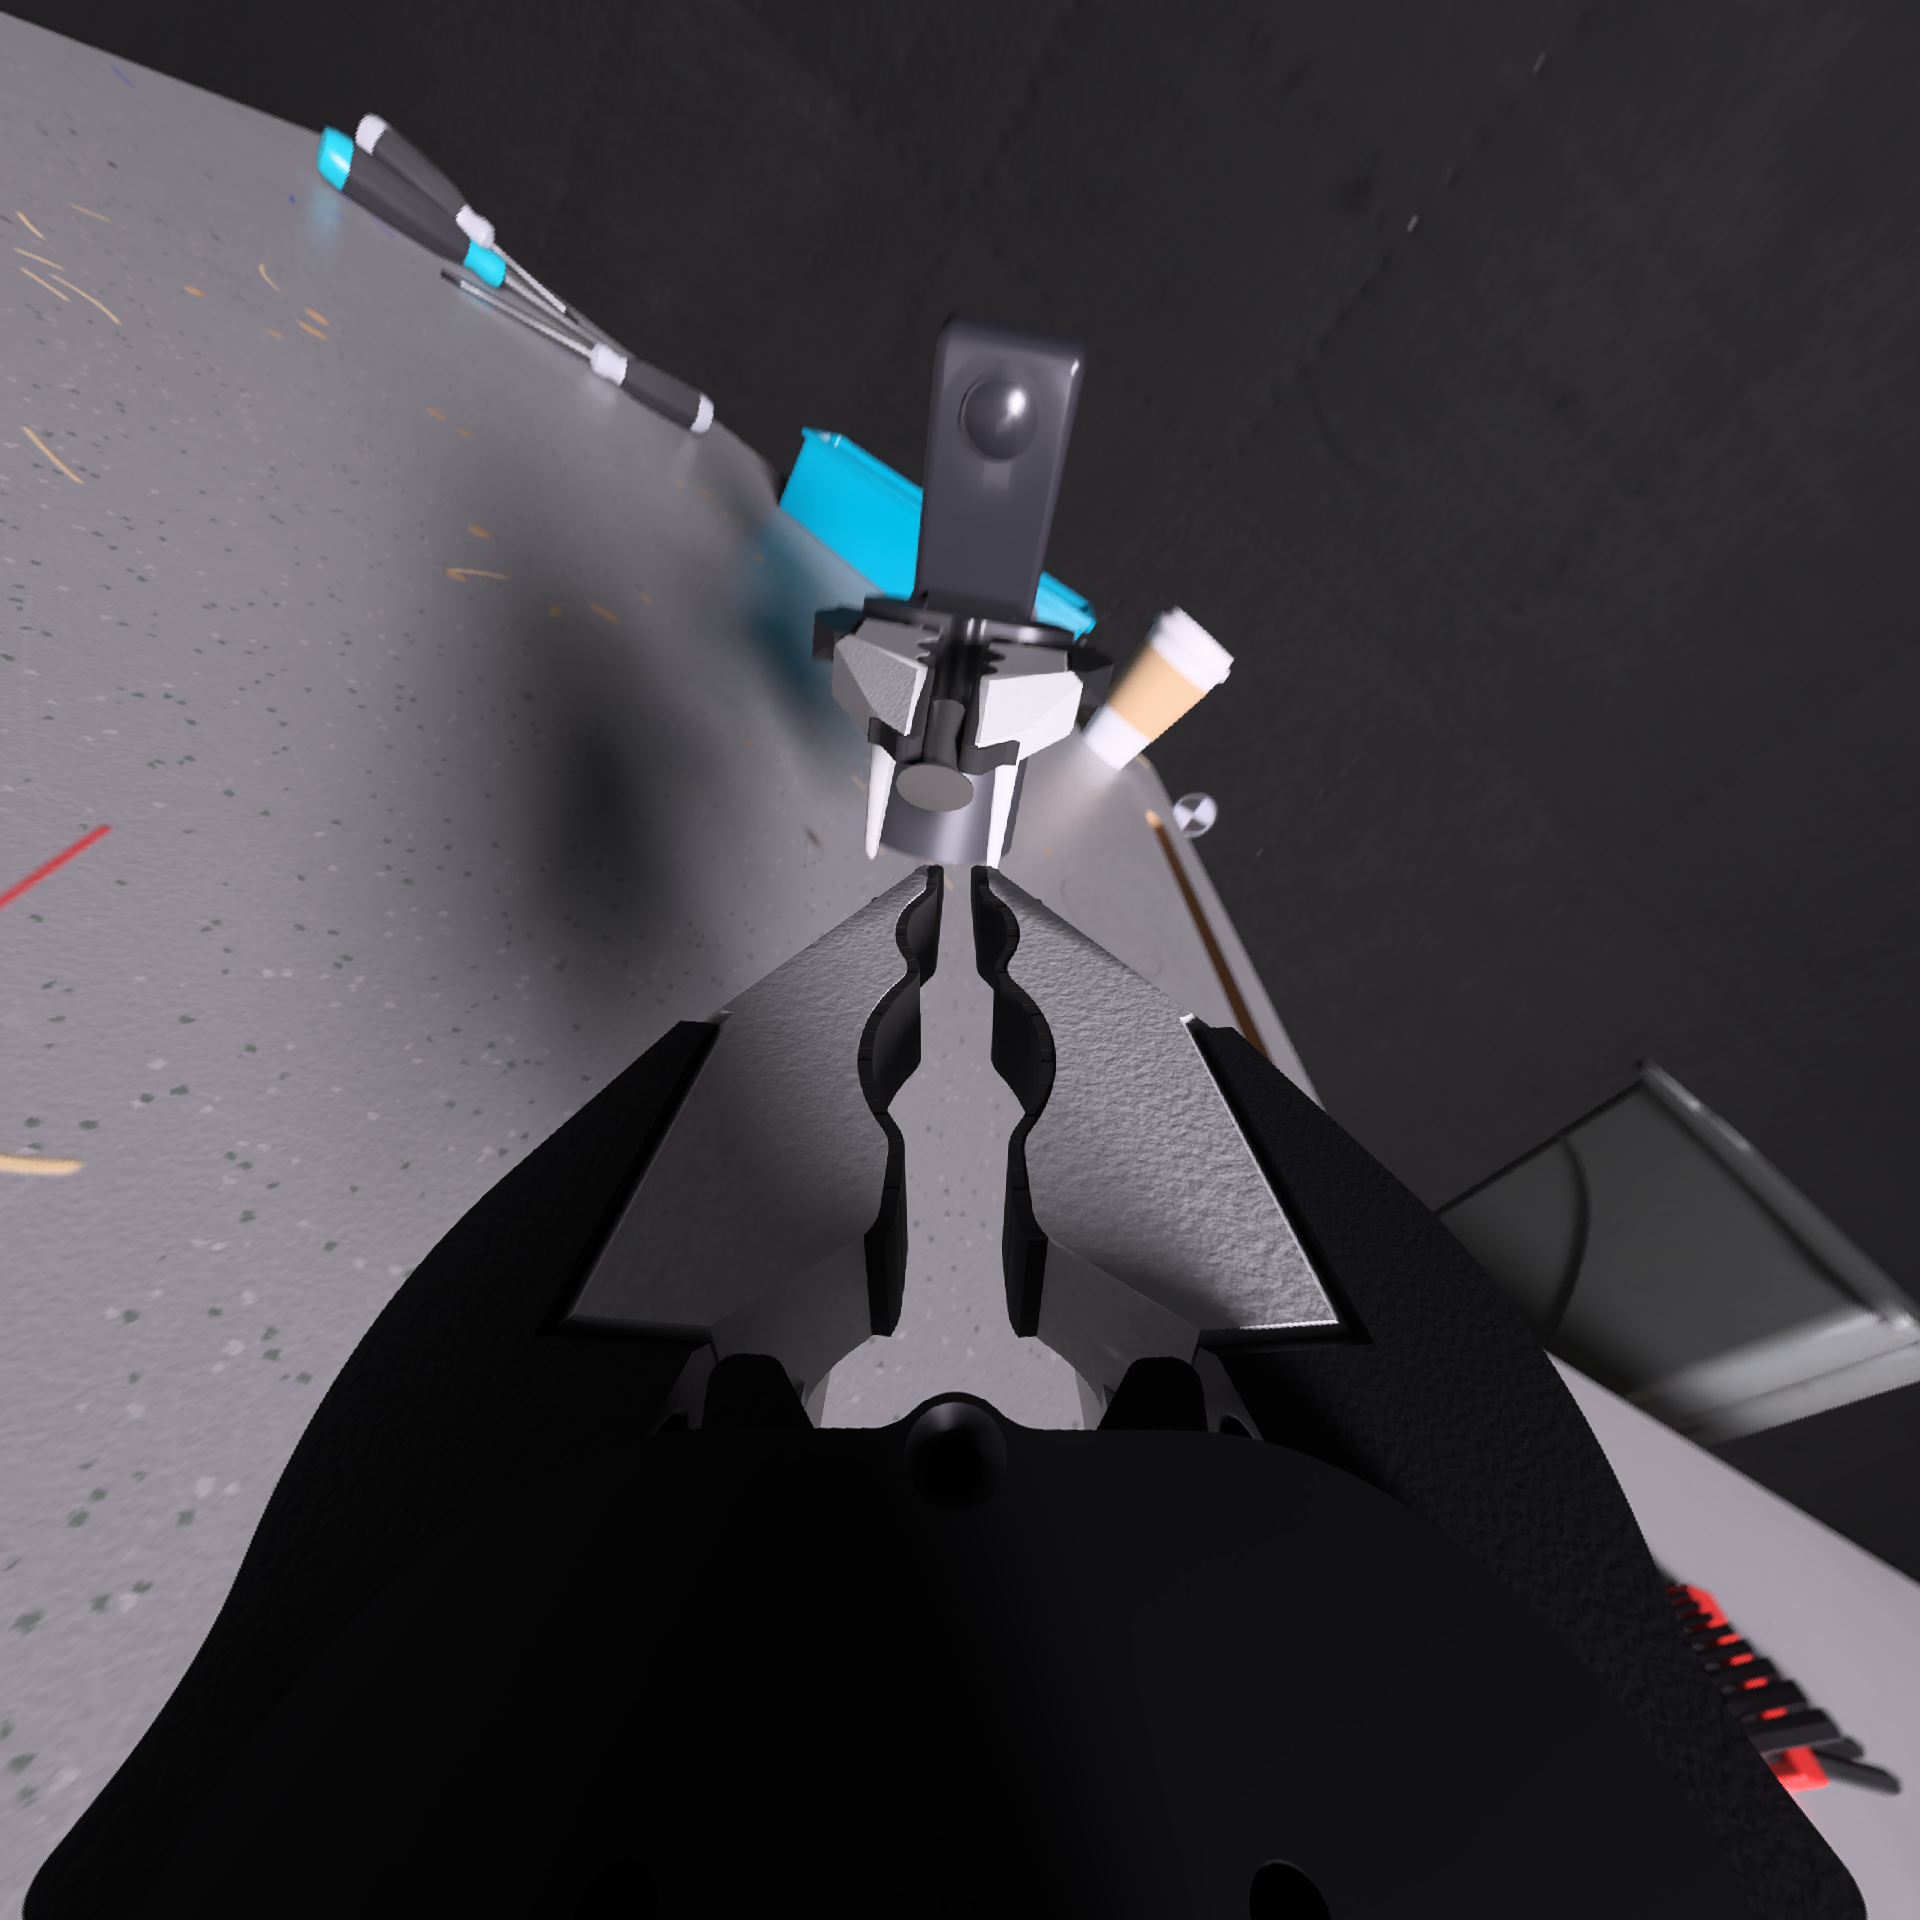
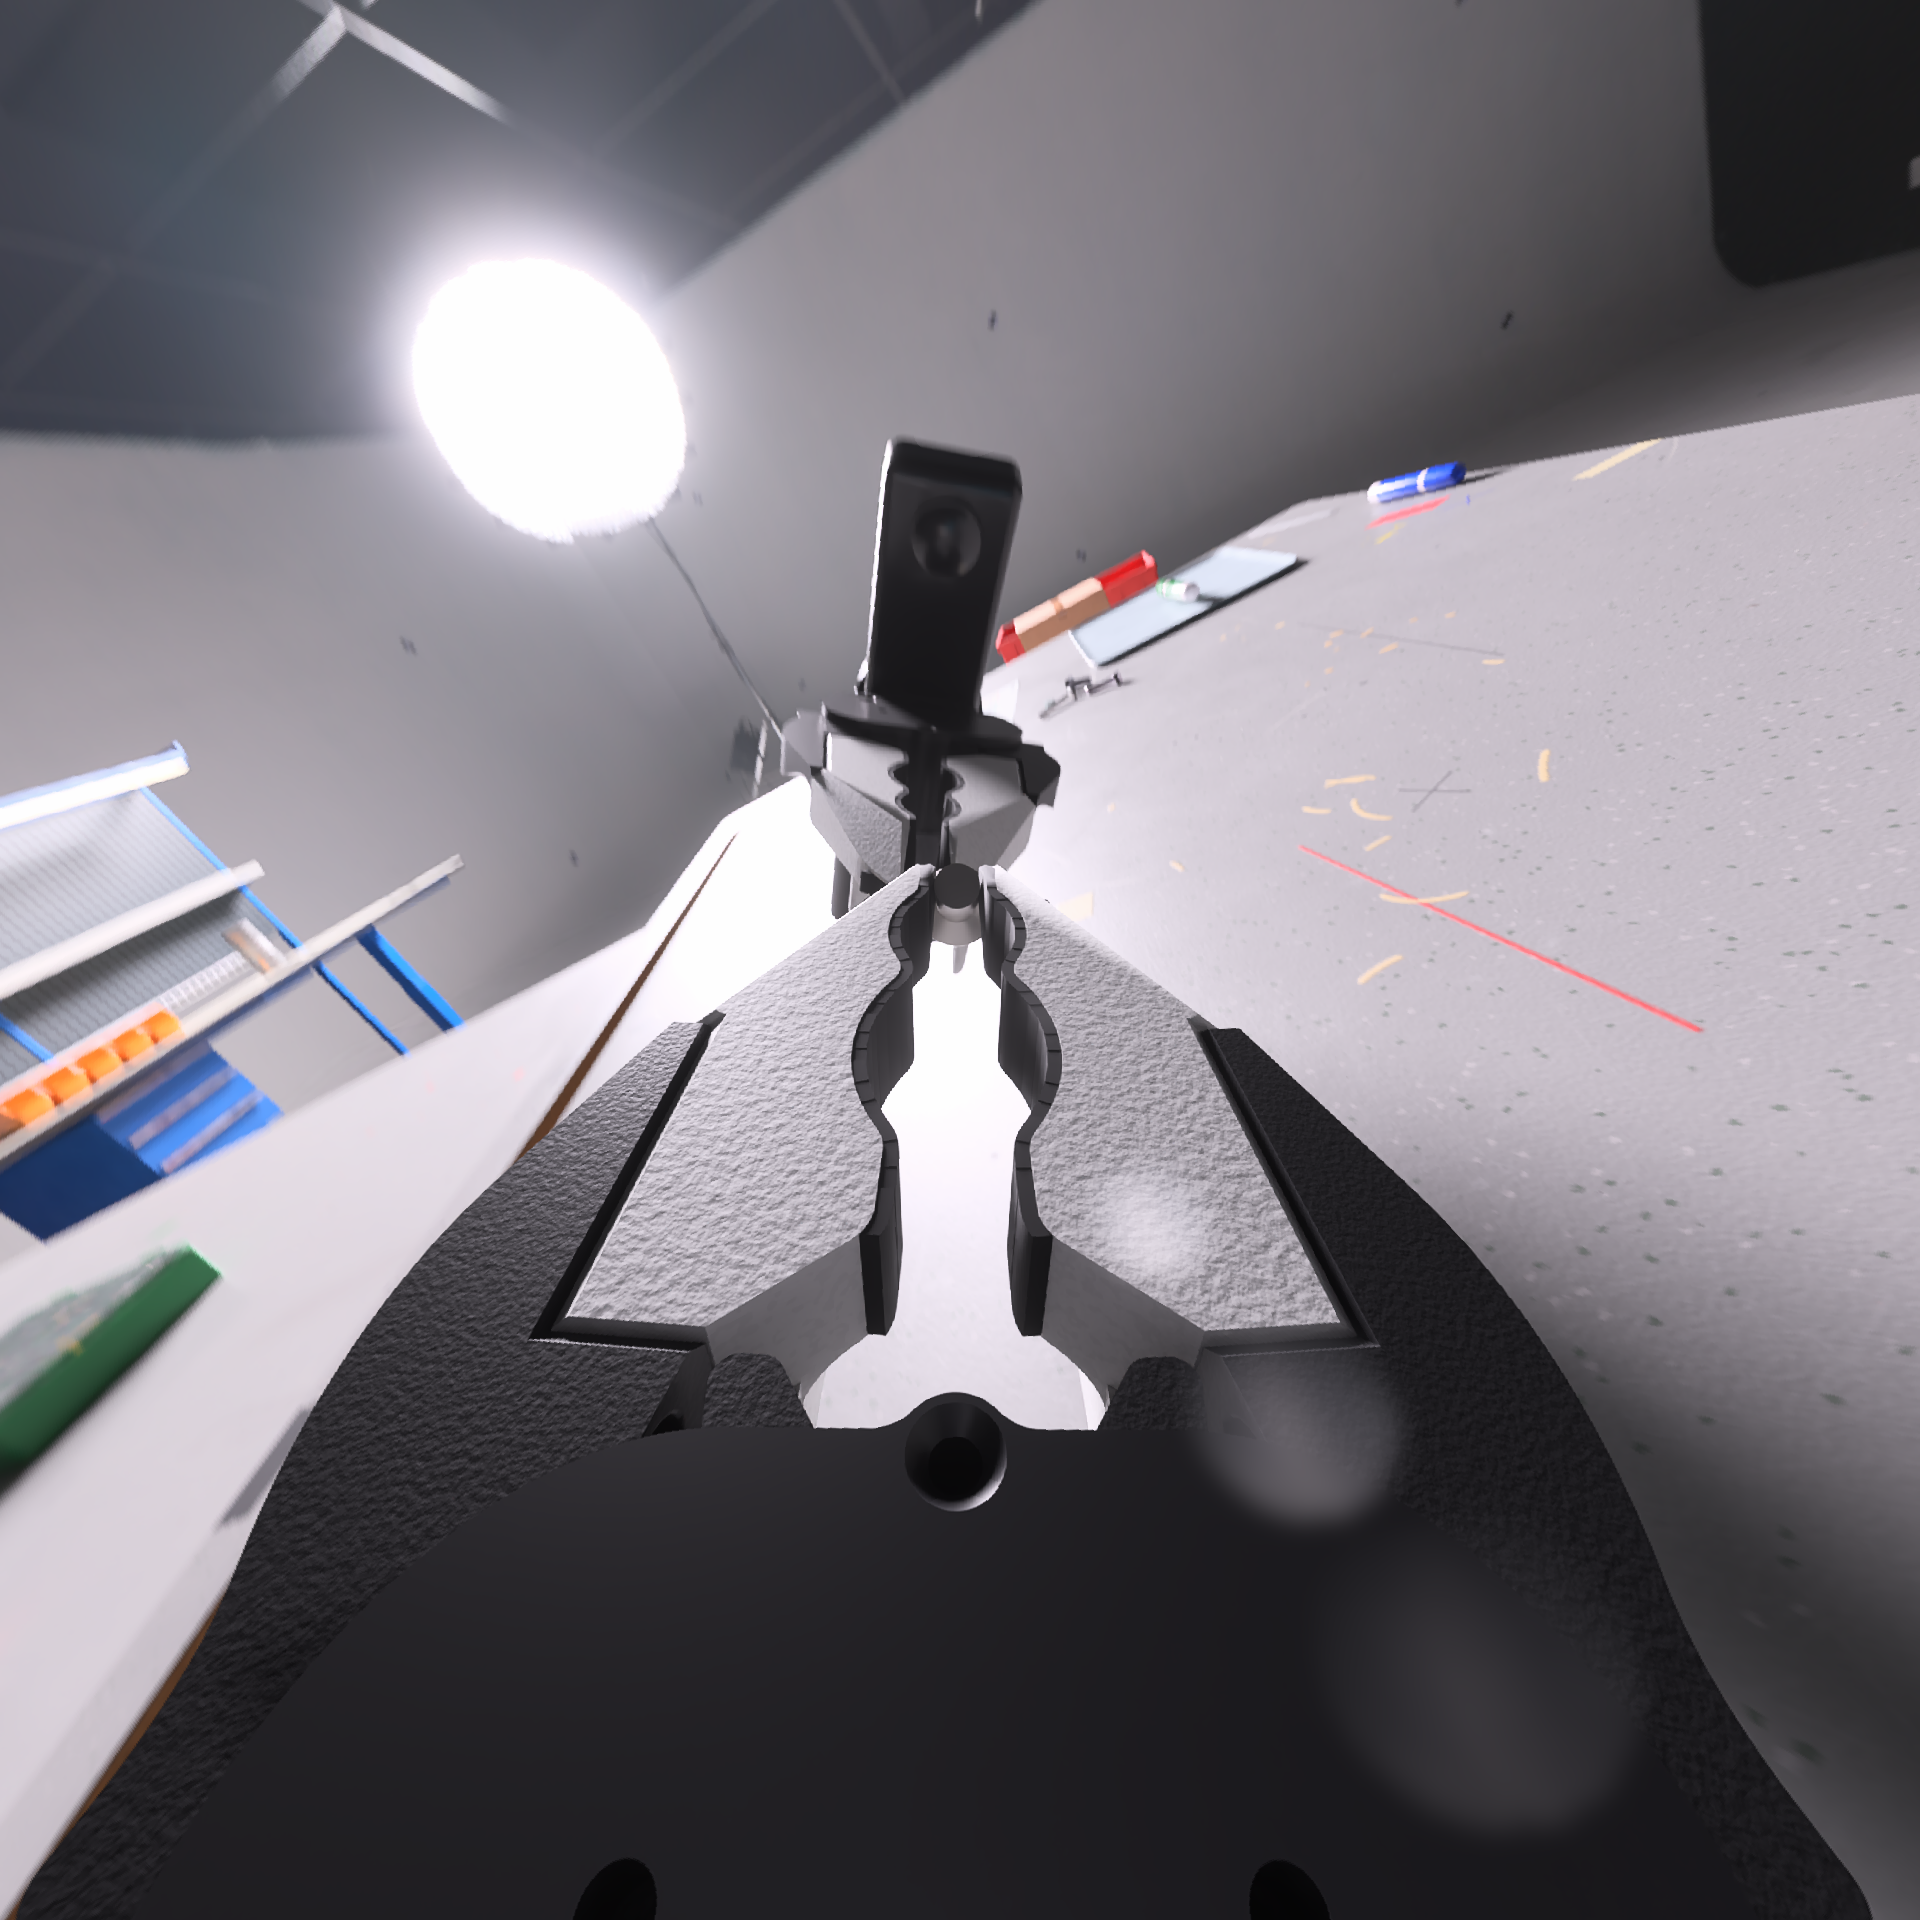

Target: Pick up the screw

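Observation:
The screw [image 2: 954,889], a small grey metal piece with a round head, sits between the tips of my right gripper [image 2: 954,896], which is shut on it above the speckled grey table [image 2: 1558,1195]. In the left wrist view the same screw [image 1: 935,792] shows end-on in the right gripper's white fingers [image 1: 885,800], just beyond my own tips. My left gripper [image 1: 956,883] faces the right gripper tip to tip; its jaws stand nearly together with nothing between them. The left gripper also shows in the right wrist view [image 2: 920,800], straight ahead.
Screwdrivers [image 1: 499,249], a blue bin [image 1: 852,499], a paper cup [image 1: 1153,686] and a grey tray [image 1: 1683,1247] line the table's edge. In the right wrist view there are a red bin [image 2: 1075,603], a pale pad [image 2: 1184,603], a blue marker [image 2: 1418,483], a shelf [image 2: 156,987] and a green board [image 2: 94,1340].

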Robot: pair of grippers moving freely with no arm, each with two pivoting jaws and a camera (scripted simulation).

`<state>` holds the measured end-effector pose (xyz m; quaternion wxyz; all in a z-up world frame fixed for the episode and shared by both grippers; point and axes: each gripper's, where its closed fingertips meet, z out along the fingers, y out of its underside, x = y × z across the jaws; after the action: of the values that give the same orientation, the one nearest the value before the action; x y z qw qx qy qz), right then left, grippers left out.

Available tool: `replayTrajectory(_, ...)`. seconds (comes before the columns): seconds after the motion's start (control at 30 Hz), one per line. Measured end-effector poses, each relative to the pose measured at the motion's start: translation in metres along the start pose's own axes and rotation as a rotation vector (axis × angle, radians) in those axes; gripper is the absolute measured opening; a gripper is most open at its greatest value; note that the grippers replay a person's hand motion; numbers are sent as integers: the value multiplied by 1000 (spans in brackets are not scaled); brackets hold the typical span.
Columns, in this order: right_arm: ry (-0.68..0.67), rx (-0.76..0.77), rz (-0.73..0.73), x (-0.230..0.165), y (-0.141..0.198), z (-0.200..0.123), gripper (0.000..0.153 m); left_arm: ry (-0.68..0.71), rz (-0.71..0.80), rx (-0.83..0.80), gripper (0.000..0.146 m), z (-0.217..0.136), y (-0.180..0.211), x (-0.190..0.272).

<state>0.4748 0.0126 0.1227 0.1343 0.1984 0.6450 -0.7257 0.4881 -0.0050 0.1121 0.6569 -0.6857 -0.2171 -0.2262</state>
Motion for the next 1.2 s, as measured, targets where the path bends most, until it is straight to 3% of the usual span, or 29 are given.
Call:
replayTrajectory(0.17,16,-165,-127,1,17,-5,8,-90,139,-143,5,1,16,-5)
replayTrajectory(0.3,-7,-217,-120,-2,26,-7,8,-94,215,-219,5,3,26,-3)
replayTrajectory(0.67,-97,-156,32,-9,22,-8,8,-66,265,-201,5,3,23,4)
replayTrajectory(1.2,-89,-206,37,-6,29,-8,8,-83,230,-221,5,4,28,-2)
